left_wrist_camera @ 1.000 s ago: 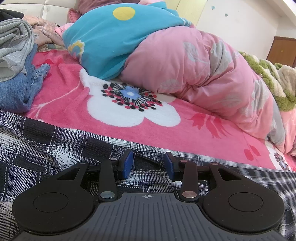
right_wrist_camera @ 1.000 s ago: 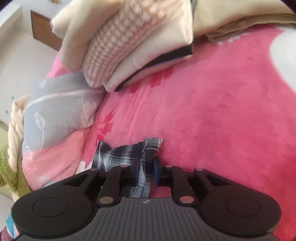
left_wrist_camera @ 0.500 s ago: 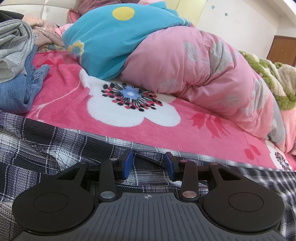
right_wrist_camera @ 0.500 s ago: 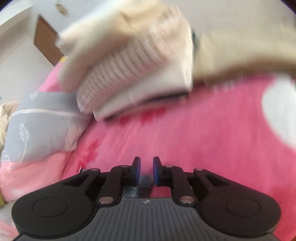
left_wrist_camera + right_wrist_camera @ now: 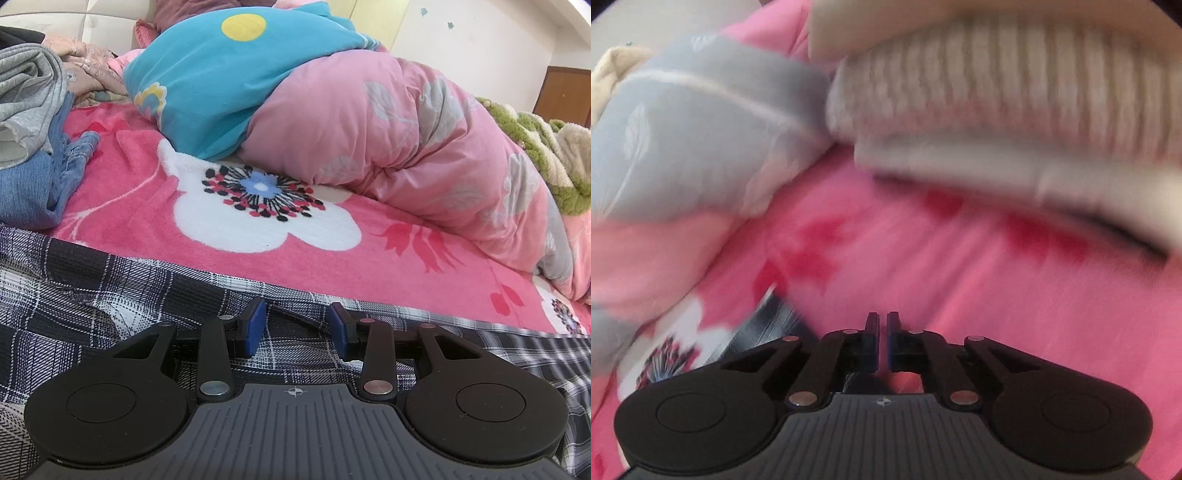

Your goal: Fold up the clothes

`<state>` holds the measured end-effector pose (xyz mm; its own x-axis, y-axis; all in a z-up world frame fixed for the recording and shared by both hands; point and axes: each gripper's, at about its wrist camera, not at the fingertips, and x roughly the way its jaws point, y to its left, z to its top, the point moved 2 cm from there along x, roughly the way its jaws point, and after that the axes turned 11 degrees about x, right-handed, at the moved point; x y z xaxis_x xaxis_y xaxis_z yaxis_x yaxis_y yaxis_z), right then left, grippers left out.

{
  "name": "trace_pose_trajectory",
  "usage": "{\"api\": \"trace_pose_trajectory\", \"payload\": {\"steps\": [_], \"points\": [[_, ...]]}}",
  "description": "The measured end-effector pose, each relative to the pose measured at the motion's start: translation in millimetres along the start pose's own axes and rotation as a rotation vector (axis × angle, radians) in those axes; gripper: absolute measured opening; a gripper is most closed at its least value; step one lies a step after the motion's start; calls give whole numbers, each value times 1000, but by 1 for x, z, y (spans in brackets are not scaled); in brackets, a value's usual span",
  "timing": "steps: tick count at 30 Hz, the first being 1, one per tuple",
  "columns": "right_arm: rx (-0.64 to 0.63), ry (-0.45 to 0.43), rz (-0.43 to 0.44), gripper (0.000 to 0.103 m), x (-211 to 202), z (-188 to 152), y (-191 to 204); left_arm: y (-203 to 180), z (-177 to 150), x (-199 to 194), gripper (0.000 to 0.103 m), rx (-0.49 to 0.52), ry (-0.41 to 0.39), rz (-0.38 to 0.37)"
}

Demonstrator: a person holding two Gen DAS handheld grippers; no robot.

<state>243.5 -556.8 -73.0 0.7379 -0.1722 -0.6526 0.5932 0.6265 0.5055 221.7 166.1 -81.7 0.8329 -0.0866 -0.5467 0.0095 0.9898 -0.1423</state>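
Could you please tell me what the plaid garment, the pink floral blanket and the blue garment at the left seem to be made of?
Plaid garment: thin woven cloth, probably cotton, matte; it creases finely.
Pink floral blanket: plush fleece, likely synthetic; a short fuzzy pile shows.
Blue garment: looks like denim, faded and matte, with heavy folds.

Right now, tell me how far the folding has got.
Done: a folded cream stack sits ahead of the right gripper, which is shut with no cloth seen between its fingers. In hand: the plaid shirt lies spread and rumpled, with the left gripper open over it. Left: the shirt's folds, then probably the jeans and grey top, heaped nearby.
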Motion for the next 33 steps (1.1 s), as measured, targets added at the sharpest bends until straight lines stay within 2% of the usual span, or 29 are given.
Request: {"api": "trace_pose_trajectory", "payload": {"steps": [2,4,5,6,7,8,10,11,12,14,17,19,20,22,23,25,29,31,32,33], "points": [[-29,9,58,7,-7,2,14,-1,0,0,38,5,1,3],[-76,115,128,21,4,-12,29,0,0,0,38,1,0,0],[-94,151,107,23,16,-18,35,0,0,0,38,-2,0,-2],[-96,156,47,20,30,-20,35,1,0,0,38,-5,0,-4],[-76,129,-9,7,37,-19,32,1,0,0,38,-8,0,-7],[-40,70,-53,6,36,-16,28,2,0,0,38,-11,0,-9],[-38,-69,-186,14,15,-14,29,2,0,0,38,-16,0,-13],[-60,-132,-259,14,1,-15,32,3,0,-1,38,-18,0,-15],[-95,-146,-243,14,-11,-18,38,3,0,-1,38,-20,0,-17],[-190,-130,-141,18,-48,-34,56,4,0,0,38,-24,0,-20],[-368,-70,34,27,-109,-75,95,5,0,0,38,-30,1,-24],[-508,18,191,43,-152,-121,121,6,0,0,38,-37,0,-28],[-578,63,271,46,-174,-145,134,7,0,0,38,-40,0,-30],[-724,188,419,65,-204,-201,159,7,0,0,38,-45,1,-33],[-790,236,480,68,-220,-230,166,8,0,0,38,-47,2,-34],[-918,327,598,69,-253,-290,179,8,0,0,38,-49,2,-35],[-1046,488,699,73,-291,-378,186,8,0,-1,38,-54,-1,-37],[-1099,476,672,71,-293,-409,188,9,0,-1,38,-60,-3,-41],[-1124,450,646,67,-293,-423,187,10,0,-2,38,-65,-5,-44],[-1124,444,610,40,-289,-431,185,11,-1,-2,38,-70,-7,-47]]}}
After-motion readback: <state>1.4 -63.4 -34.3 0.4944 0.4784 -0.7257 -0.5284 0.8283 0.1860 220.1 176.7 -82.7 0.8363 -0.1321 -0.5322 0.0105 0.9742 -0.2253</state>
